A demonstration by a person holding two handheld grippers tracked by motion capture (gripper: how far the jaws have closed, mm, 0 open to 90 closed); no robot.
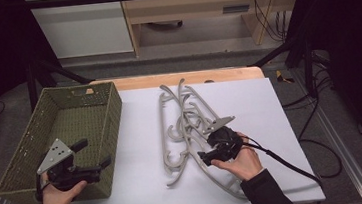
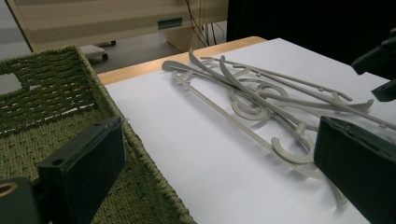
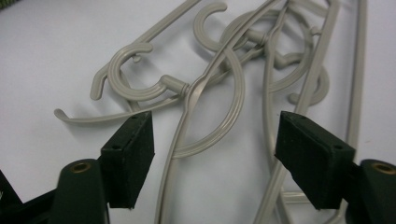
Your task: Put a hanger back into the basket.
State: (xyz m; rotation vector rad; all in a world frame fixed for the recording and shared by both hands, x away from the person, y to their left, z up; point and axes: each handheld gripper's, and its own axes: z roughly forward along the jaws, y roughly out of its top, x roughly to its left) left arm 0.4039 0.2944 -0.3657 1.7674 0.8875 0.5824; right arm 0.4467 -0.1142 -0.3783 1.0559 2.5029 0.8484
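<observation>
A tangle of several grey plastic hangers (image 1: pixel 185 116) lies on the white table top, hooks toward the middle. My right gripper (image 1: pixel 204 145) hovers low over the near part of the pile, open. In the right gripper view its jaws (image 3: pixel 219 156) straddle a hanger bar (image 3: pixel 187 116) without touching it. A green woven basket (image 1: pixel 115 113) stands at the left, with nothing visible inside. My left gripper (image 1: pixel 93 153) is held above the basket's near right corner, open and holding nothing. The left gripper view (image 2: pixel 219 172) looks across the basket rim (image 2: pixel 107 102) toward the hangers (image 2: pixel 261 98).
The white sheet (image 1: pixel 143 151) covers the table, with a wooden strip (image 1: pixel 176 78) showing at the far edge. A black cable (image 1: pixel 285 164) trails right from my right gripper. Pale cabinets (image 1: pixel 86 25) stand on the floor beyond the table.
</observation>
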